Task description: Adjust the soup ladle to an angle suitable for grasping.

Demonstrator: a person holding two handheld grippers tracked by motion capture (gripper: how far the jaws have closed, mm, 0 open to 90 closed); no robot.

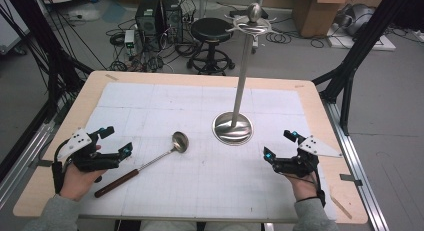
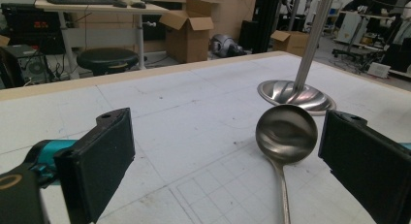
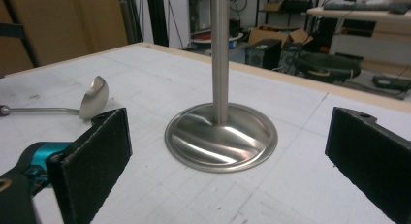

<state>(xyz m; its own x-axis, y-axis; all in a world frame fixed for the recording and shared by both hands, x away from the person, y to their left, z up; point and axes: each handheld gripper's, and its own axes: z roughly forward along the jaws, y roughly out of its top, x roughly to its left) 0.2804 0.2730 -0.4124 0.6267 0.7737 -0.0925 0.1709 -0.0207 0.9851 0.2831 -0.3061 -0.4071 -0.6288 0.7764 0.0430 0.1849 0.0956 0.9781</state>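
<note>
Left gripper [image 1: 111, 141]: held low over the bench's left side, jaws spread wide with nothing between them; in the left gripper view the ladle's bowl is seen ahead, nearer the right-hand jaw.
Ladle [image 1: 145, 164]: laid flat on the white gridded mat, just right of the left gripper, bowl up and away towards the stand, dark handle towards the person.
Ladle handling: judged to be stiff and fairly light, heavier at the steel bowl; the polished shaft [image 2: 283, 195] is likely slippery, so a tilt towards the bowl end is to be expected.
Where to take hold: the dark handle [image 1: 116, 182] is judged the best place, being thicker and less slick than the thin shaft; it lies low on the mat, so the jaws would have to come down on either side of it.
Stand [image 1: 241, 81]: a tall steel pole on a round base [image 3: 221, 136], hooks at the top, set right of the ladle's bowl and apart from it; top-heavy by the look, easily knocked.
Right gripper [image 1: 279, 144]: held over the bench's right side, jaws wide apart and empty, aimed at the base.
Bench [image 1: 320, 116]: wooden edge around the mat; nothing else lies between gripper and ladle.
</note>
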